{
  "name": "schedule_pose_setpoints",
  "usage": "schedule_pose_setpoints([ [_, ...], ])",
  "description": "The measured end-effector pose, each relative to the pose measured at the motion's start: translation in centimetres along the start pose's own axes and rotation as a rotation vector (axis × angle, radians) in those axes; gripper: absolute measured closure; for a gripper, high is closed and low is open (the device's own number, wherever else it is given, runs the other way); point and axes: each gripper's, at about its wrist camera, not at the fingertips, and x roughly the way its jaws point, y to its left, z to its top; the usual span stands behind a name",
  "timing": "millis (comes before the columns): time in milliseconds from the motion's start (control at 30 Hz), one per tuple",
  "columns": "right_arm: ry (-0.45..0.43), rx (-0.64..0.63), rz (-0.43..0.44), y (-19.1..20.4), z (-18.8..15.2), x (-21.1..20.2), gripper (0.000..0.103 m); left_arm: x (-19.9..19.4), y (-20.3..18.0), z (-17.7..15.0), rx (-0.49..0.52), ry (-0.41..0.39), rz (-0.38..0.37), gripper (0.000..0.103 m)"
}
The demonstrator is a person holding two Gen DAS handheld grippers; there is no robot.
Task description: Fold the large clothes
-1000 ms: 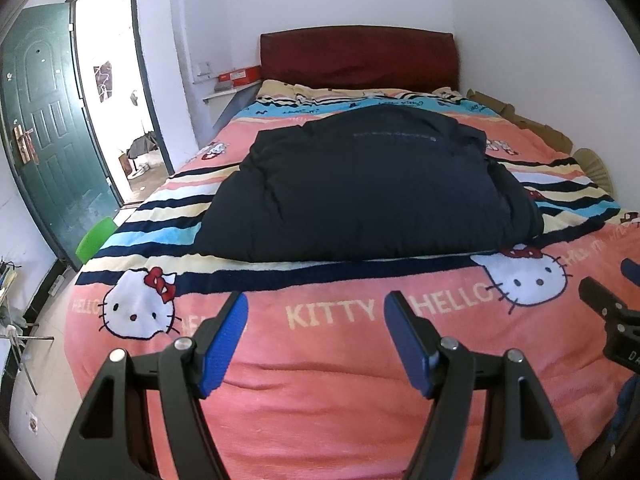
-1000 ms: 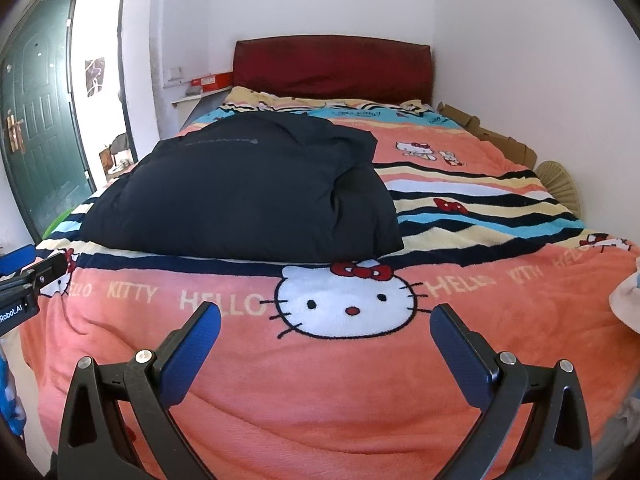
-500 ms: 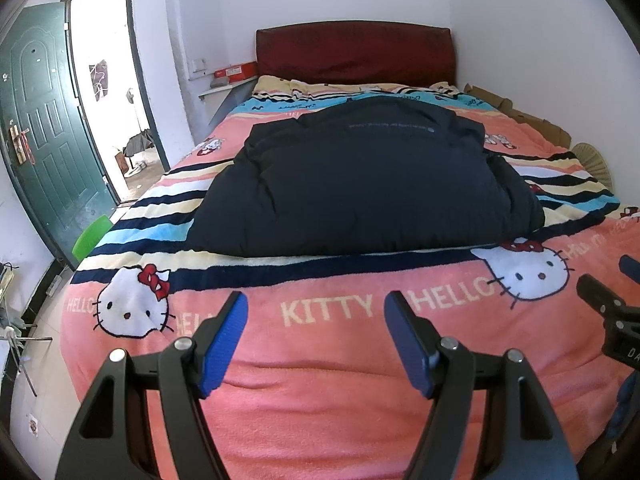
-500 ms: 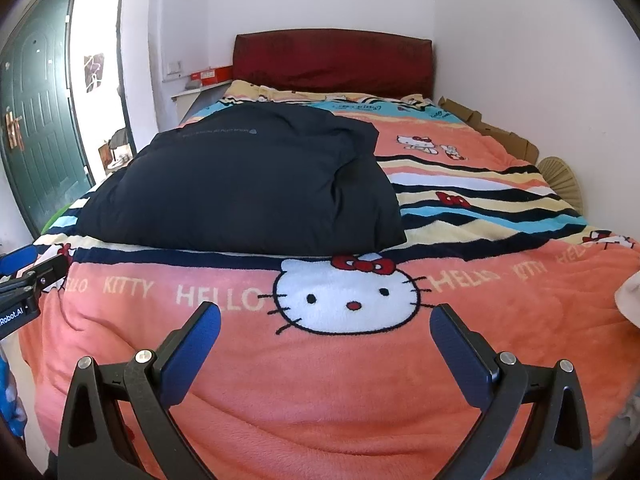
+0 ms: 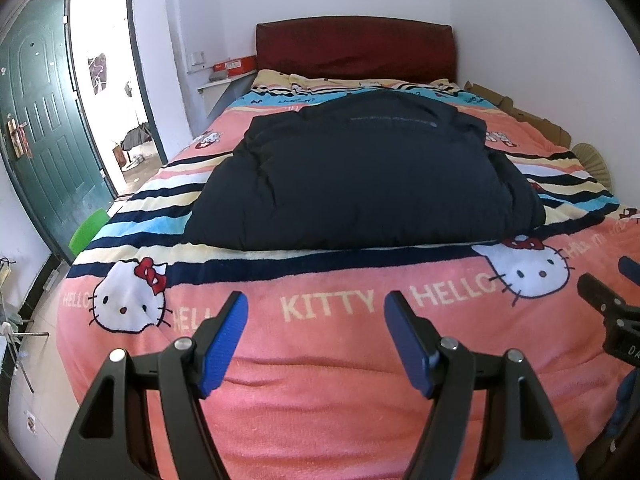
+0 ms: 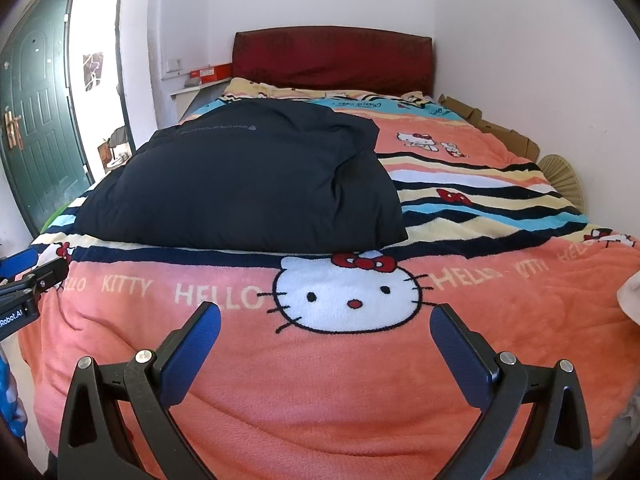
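A dark navy padded jacket (image 5: 360,176) lies folded into a thick block in the middle of the bed; it also shows in the right wrist view (image 6: 244,180), left of centre. My left gripper (image 5: 316,304) is open and empty, held over the foot of the bed, short of the jacket's near edge. My right gripper (image 6: 326,316) is open wider and empty, over the Hello Kitty face near the jacket's right corner. Each gripper shows at the edge of the other's view: the right gripper (image 5: 616,300) and the left gripper (image 6: 28,276).
The bed carries a pink striped Hello Kitty blanket (image 5: 320,408) and a dark red headboard (image 5: 356,48). A green door (image 5: 40,120) stands open at the left. Cardboard (image 6: 500,128) and a fan (image 6: 560,172) lie along the right wall.
Both grippers have sunk a little and drawn back toward the foot of the bed, so the jacket sits slightly higher in both views. The jaws have not changed. The jacket has not moved.
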Motion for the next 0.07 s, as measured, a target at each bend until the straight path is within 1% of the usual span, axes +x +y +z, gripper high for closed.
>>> schedule_pose_setpoints([
  [67, 0.001, 0.002, 0.000, -0.07, -0.07, 0.09, 0.000, 0.10, 0.03, -0.05, -0.004, 0.004, -0.001, 0.034],
])
